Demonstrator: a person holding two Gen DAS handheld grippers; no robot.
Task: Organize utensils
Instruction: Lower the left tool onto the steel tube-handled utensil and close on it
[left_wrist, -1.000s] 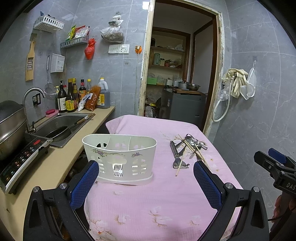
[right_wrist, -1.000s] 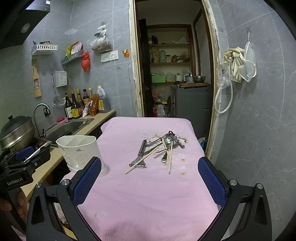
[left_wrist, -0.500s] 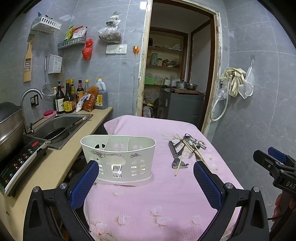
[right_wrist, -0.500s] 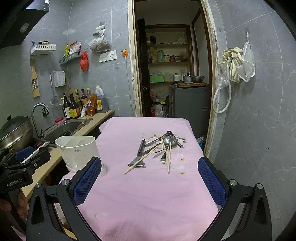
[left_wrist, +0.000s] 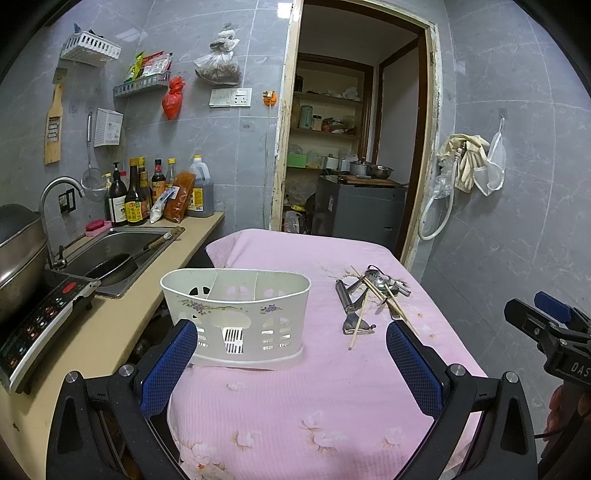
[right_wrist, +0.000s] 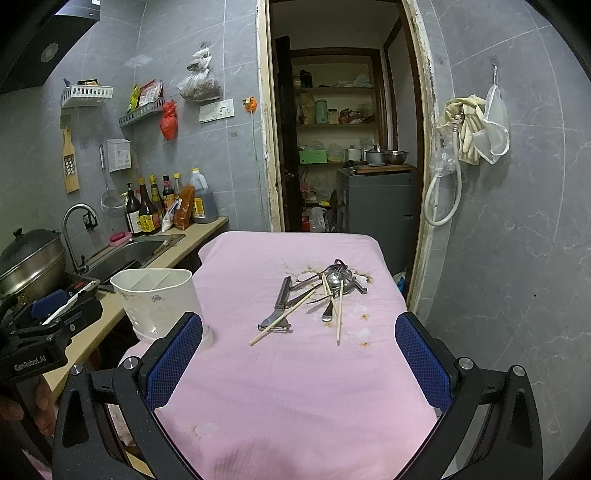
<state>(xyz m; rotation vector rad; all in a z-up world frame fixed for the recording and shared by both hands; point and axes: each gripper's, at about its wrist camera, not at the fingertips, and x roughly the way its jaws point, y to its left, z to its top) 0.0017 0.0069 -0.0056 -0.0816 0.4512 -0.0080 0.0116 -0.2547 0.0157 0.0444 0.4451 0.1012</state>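
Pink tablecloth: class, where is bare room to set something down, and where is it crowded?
Free: the near stretch of the tablecloth before both grippers, and the strip between the white holder and the utensil pile. Crowded: the pile itself, where chopsticks cross the peeler and spoons.

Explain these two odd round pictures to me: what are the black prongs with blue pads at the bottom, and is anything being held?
There is no robot here. A person holds a two-finger tool in each hand, each carrying a wide-angle camera that looks along its fingers. One picture comes from the left gripper, the other from the right gripper. Both are open and hold nothing. On the pink tablecloth stand a white utensil holder, seemingly empty, and a loose pile of utensils: chopsticks, spoons, a peeler. Each view also catches the other tool at its edge.
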